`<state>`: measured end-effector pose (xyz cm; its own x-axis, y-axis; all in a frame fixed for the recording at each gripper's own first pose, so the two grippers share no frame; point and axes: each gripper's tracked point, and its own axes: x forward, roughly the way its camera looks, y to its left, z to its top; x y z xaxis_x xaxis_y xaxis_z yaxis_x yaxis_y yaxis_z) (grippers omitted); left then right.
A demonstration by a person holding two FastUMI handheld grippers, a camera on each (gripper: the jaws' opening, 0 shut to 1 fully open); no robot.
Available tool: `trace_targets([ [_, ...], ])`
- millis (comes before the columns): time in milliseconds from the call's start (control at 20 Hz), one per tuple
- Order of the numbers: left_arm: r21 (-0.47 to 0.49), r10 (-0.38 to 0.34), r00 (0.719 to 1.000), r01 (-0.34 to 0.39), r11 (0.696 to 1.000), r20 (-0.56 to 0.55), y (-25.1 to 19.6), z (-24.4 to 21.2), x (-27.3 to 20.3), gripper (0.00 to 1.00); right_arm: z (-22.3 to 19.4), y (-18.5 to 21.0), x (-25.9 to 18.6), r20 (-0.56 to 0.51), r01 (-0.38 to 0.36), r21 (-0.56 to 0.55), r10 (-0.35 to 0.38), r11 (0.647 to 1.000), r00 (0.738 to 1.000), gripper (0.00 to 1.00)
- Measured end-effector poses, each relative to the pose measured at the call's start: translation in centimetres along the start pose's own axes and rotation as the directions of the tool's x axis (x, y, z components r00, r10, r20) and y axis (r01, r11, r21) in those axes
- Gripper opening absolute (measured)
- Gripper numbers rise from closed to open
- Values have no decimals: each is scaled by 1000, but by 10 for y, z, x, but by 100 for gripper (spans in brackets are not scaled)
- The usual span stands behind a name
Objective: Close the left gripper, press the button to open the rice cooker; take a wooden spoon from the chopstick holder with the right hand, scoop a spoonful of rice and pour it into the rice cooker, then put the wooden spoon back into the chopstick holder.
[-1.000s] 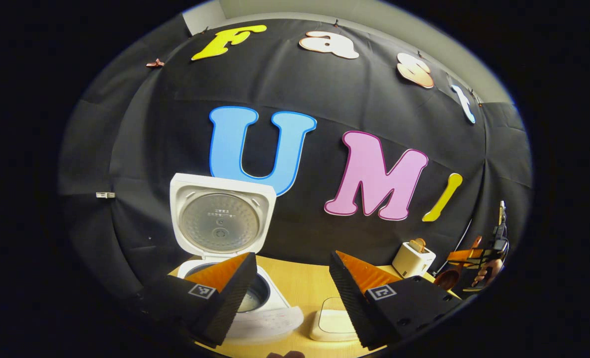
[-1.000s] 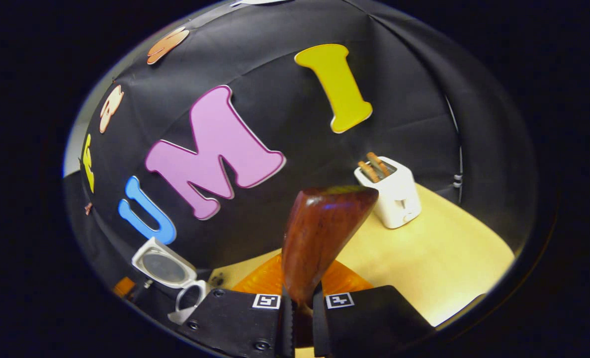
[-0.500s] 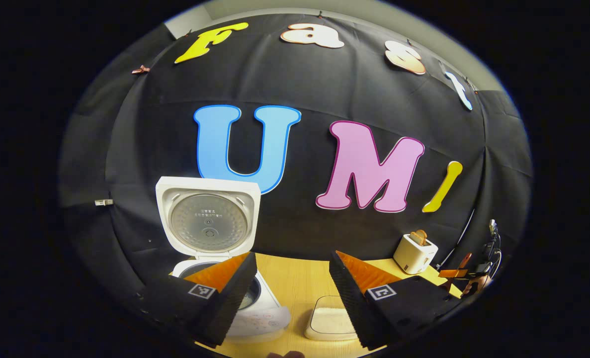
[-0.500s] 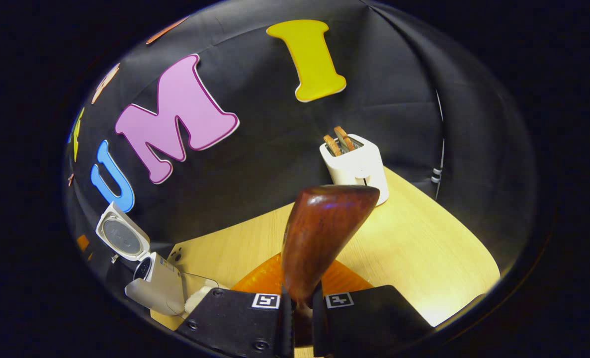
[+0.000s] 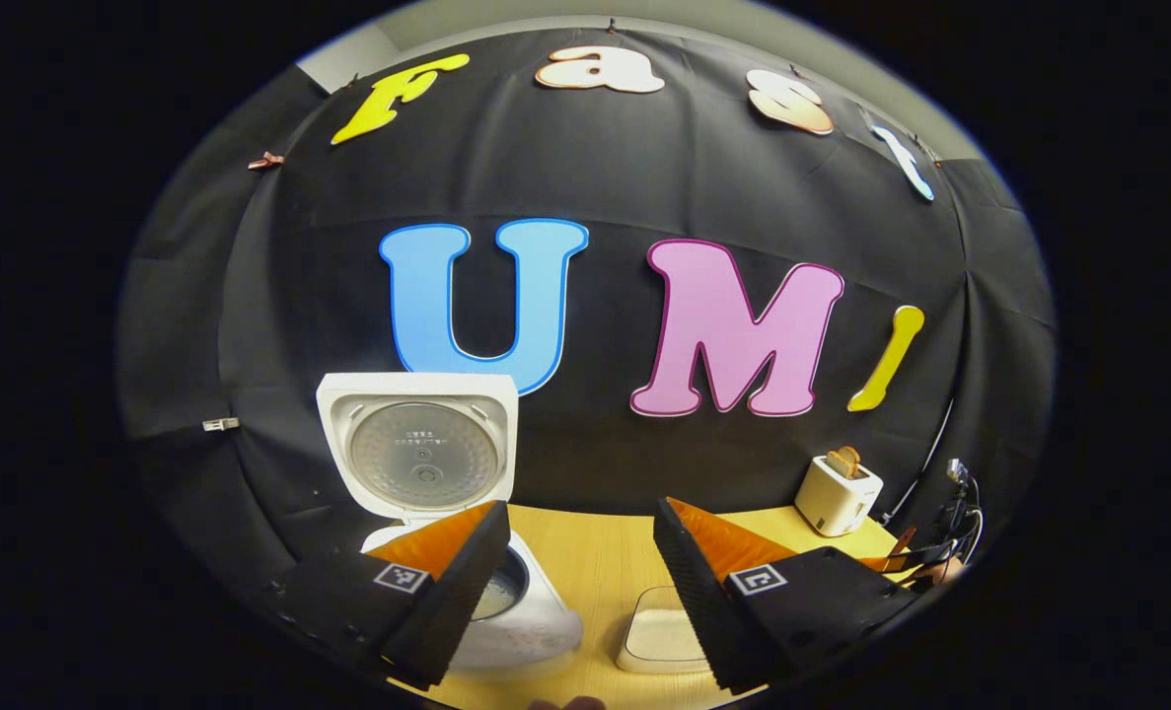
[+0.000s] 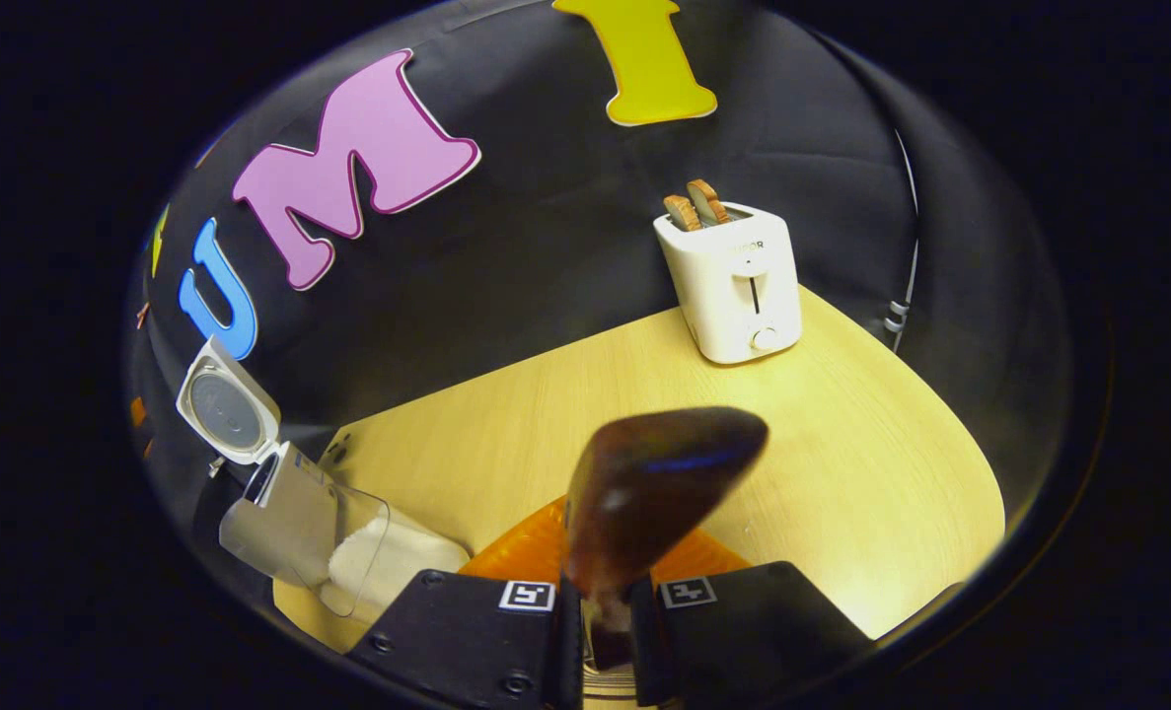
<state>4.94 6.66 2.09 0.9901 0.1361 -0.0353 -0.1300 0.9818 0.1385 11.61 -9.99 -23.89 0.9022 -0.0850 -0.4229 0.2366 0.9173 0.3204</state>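
Note:
The white rice cooker (image 5: 521, 616) stands with its lid (image 5: 417, 463) raised upright, its pot showing behind my left fingers. My left gripper (image 5: 575, 582) is open and holds nothing, hovering in front of the cooker. My right gripper (image 6: 600, 616) is shut on the handle of the dark wooden spoon (image 6: 659, 483), whose bowl points forward over the table. In the right gripper view the rice cooker (image 6: 274, 508) sits low at the left. Beside it is a clear container of white rice (image 6: 373, 562). The rice container (image 5: 659, 636) lies between my left fingers.
A white toaster (image 6: 733, 281) holding two slices stands at the back of the light wooden table (image 6: 841, 473); the toaster (image 5: 839, 493) also shows at the right in the left gripper view. Black cloth walls close the table's back and sides.
My right gripper has tipped downward with the spoon, bringing more table, the toaster and the rice container into sight. The left gripper has shifted only slightly and stays open.

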Motion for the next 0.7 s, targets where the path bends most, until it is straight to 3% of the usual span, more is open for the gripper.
trace_targets([
  [100, -5, 6, 1000, -6, 1000, 7, 5, 3, -1, 95, 4, -3, 0, 9, 11, 9, -11, 1000, 1000, 30],
  [150, -6, 8, 1000, -8, 1000, 12, 7, 5, -1, 95, 4, -5, 0, 10, 23, 7, -23, 1000, 1000, 41],
  [250, -6, 13, 1000, -13, 1000, 25, 14, 10, 1, 95, 4, -6, -8, 7, 34, 5, -34, 999, 999, 52],
  [300, -8, 16, 999, -16, 1000, 32, 18, 13, 3, 95, 5, -7, -12, 8, 41, 1, -41, 999, 999, 68],
  [700, -17, 46, 989, -44, 999, 143, 58, 67, 38, 95, 23, -12, -67, 72, 95, -11, -94, 995, 993, 73],
])
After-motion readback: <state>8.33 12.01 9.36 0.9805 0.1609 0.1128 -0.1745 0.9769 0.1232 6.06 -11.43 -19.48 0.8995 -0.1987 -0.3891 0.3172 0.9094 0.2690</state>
